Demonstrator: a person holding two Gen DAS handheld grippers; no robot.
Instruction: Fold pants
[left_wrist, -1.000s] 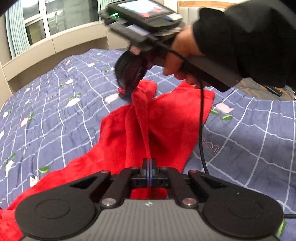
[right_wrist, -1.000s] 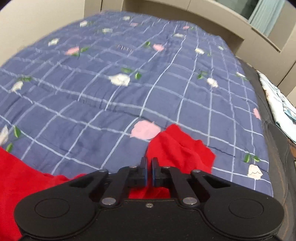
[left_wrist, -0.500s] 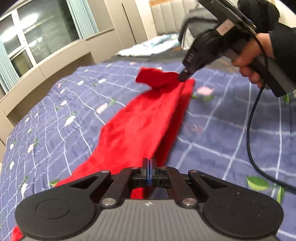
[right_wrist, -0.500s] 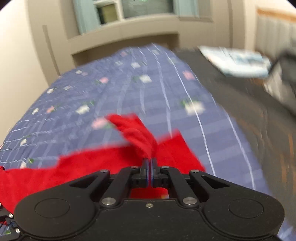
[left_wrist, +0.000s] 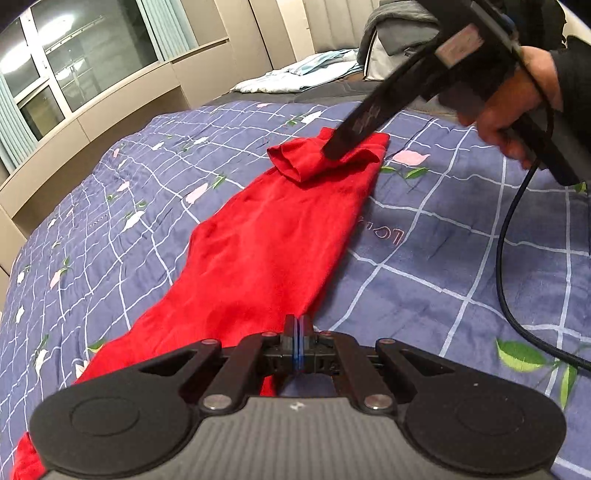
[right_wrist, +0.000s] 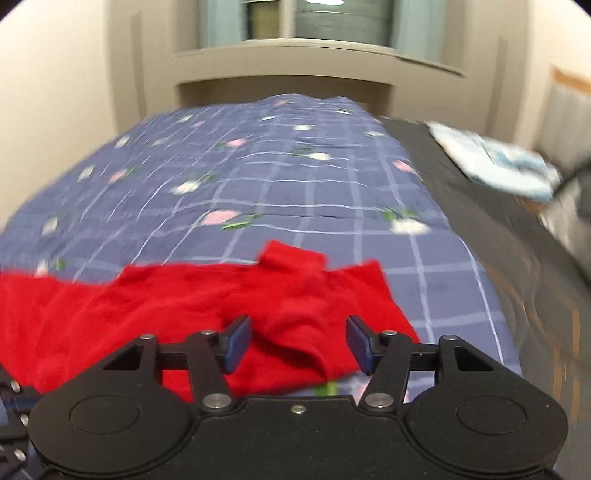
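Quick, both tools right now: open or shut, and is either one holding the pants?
Left tool: shut, pinching the near edge of the red pants.
Right tool: jaws just opened, apart over the pants, gripping nothing.

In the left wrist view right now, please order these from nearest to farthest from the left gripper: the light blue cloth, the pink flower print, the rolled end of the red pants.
1. rolled end of the red pants: ahead of the left gripper, up the centre.
2. pink flower print: just right of that end, slightly farther.
3. light blue cloth: beyond the quilt, near the wall.
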